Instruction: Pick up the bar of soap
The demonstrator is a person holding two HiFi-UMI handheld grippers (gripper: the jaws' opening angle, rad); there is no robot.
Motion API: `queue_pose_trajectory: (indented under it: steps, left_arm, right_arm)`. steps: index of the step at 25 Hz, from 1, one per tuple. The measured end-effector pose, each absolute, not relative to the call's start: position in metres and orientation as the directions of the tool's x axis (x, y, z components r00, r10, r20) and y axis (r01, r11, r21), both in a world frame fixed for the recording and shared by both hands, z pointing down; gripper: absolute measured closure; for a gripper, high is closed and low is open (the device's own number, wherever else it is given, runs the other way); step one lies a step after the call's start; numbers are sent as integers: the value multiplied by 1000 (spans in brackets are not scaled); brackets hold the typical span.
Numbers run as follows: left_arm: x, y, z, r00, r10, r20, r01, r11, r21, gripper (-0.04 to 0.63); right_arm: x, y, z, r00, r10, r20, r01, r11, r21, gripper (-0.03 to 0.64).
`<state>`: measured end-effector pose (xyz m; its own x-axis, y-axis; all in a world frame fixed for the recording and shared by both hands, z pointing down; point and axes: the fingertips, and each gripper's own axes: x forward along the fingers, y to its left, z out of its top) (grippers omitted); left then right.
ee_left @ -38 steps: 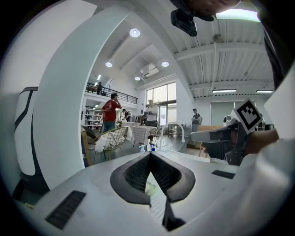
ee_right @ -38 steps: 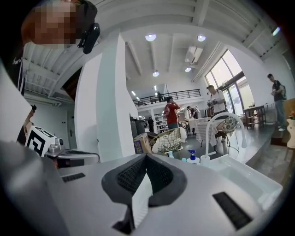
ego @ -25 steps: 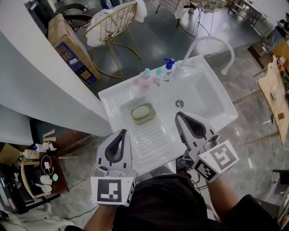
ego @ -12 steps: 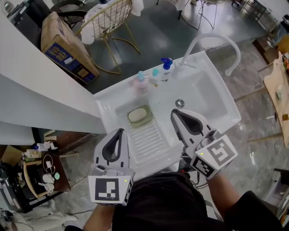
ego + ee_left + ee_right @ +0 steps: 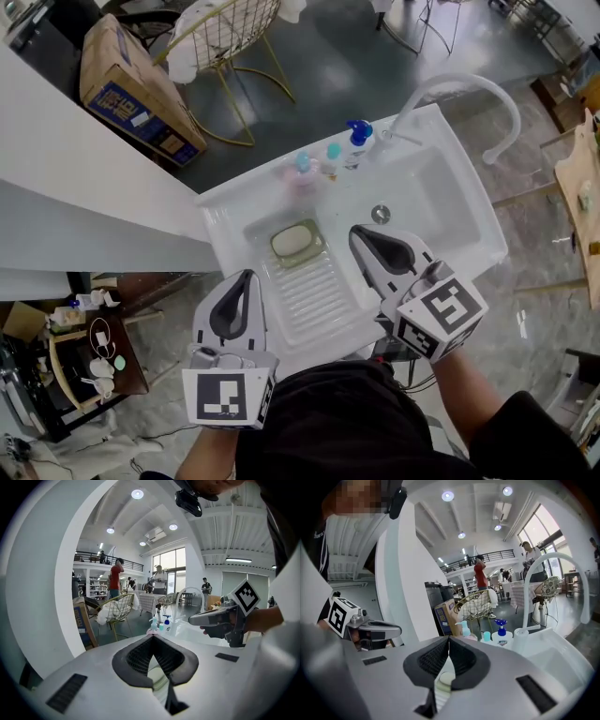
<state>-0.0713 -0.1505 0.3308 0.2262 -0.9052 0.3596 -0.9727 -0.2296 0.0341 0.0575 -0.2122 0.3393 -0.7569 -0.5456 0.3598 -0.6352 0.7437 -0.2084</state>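
A pale bar of soap point(image 5: 293, 238) lies in a green dish point(image 5: 315, 249) on the ribbed drainboard of the white sink point(image 5: 234, 211). My right gripper point(image 5: 355, 232) hovers just right of the dish, over the edge of the basin, jaws shut and empty. My left gripper point(image 5: 247, 276) is at the sink's front left edge, below the dish, also shut and empty. In the right gripper view the soap point(image 5: 446, 679) shows through the gap under the closed jaws point(image 5: 449, 638). In the left gripper view the closed tips point(image 5: 152, 637) point toward the bottles.
Three bottles stand at the sink's back rim: pink point(image 5: 302, 172), small teal point(image 5: 331, 154), blue pump point(image 5: 355, 141). A curved white faucet point(image 5: 469, 86) arches over the basin with its drain point(image 5: 380, 214). A cardboard box point(image 5: 131, 94) and wire chair point(image 5: 234, 33) stand beyond.
My right gripper has drifted left, closer to the soap dish. The left gripper has barely moved. Both stayed shut.
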Motion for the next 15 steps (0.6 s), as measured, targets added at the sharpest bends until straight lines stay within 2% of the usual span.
queue_pose_trajectory:
  steps: [10,12,14,15]
  left_arm:
    - [-105,-175,352,286,-875,391,-958,-274,88,592]
    - [-107,-178,356,295,-868,398,-955,-278,102,592]
    - [-109,-179,362,309,-861,405,-951,-284,123,592]
    - [-111,-178,366,316,-857,407,-949,-287,131,592]
  right_arm:
    - [14,-229,392,-713,-443,544,-590,798,-124,607]
    - [6,-231,411,-703,-395,591,-559,821,-118,577]
    - [-3,-229,430,-693,-338,637,-516,849,-111,474]
    - [-8,-228,440,-686,-310,659,-490,866,-102,465]
